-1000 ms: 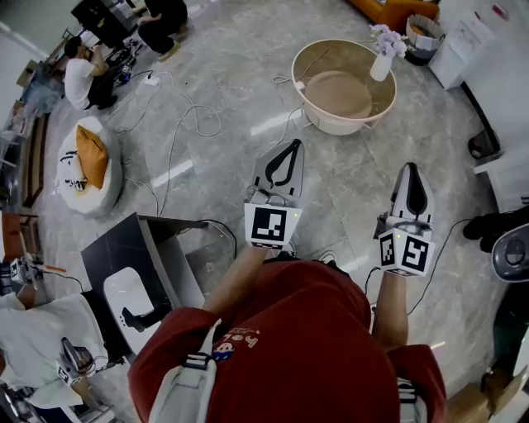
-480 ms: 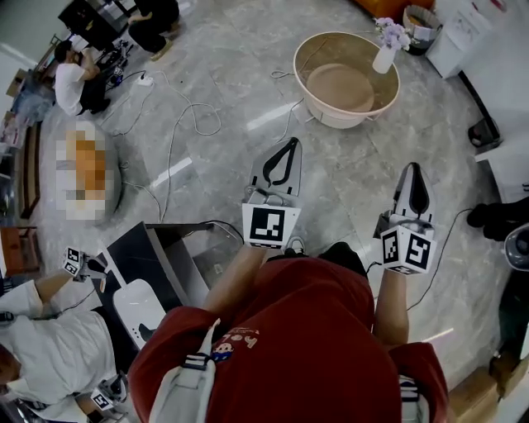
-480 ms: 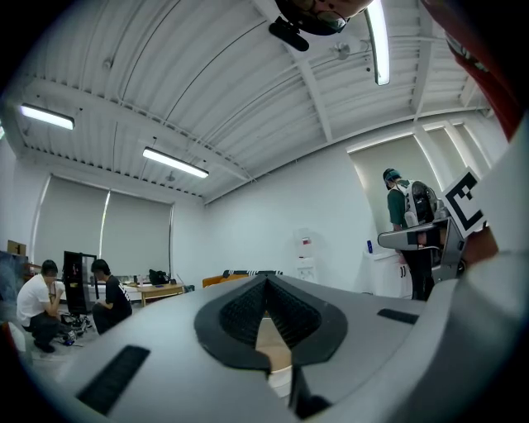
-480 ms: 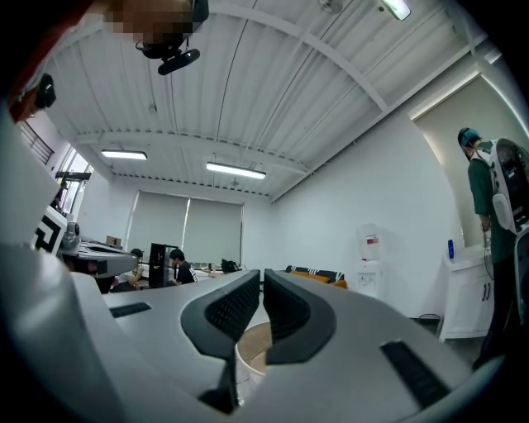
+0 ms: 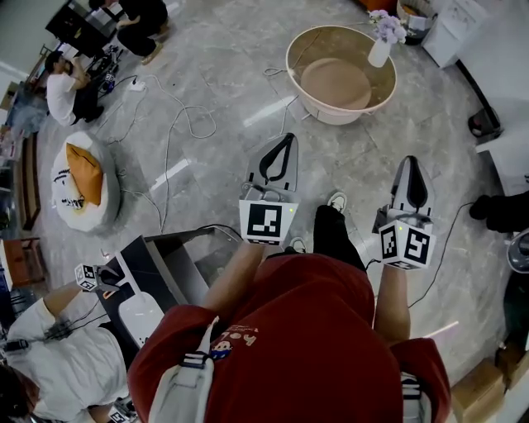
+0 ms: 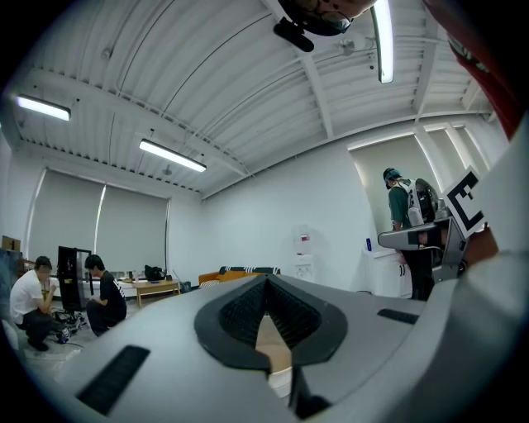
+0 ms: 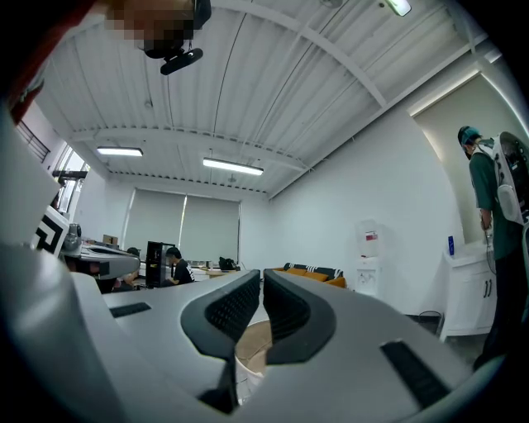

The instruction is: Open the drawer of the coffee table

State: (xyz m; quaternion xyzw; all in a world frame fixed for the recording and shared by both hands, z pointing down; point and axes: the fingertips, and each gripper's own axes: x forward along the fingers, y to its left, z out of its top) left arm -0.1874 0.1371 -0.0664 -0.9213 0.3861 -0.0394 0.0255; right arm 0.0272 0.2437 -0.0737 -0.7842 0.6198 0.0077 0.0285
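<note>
The coffee table [image 5: 337,116] stands ahead of me on the floor. It is a round bench with a cream outer wall, a raised rim and a tan top sunk inside it. From above I cannot make out its drawer. A white vase [image 5: 380,54] of pale lilac flowers sits at its far right edge.

On my side of the coffee table, well apart from it, my left claw [image 5: 288,142] points roughly at its near wall. Its jaws are pressed together at the tips with nothing between them. My right claw [image 5: 411,163] hangs further right of the coffee table, also well short of it, closed to a hairline slit and empty. Each claw carries a cube of black-and-white square markers.

The floor [image 5: 223,49] is glossy grey marble-look tile that mirrors the strip lights. Left of the coffee table, white cables [image 5: 178,116] loop over the tiles. Further left lies a white beanbag [image 5: 70,198] with an orange cushion [image 5: 87,163] and black print too small to read. Beyond that, a seated person [image 5: 62,87] in a white shirt is bent low. Right of the coffee table are a waste basket [image 5: 411,15] and a white cabinet [image 5: 450,31].

The gripper views show white walls, a ribbed white ceiling, grey blinds, an orange sofa [image 7: 312,273] and a water dispenser [image 7: 369,252] whose red label I cannot read. The yellow lettering on my red shirt [image 5: 306,330] is also too small to read.
</note>
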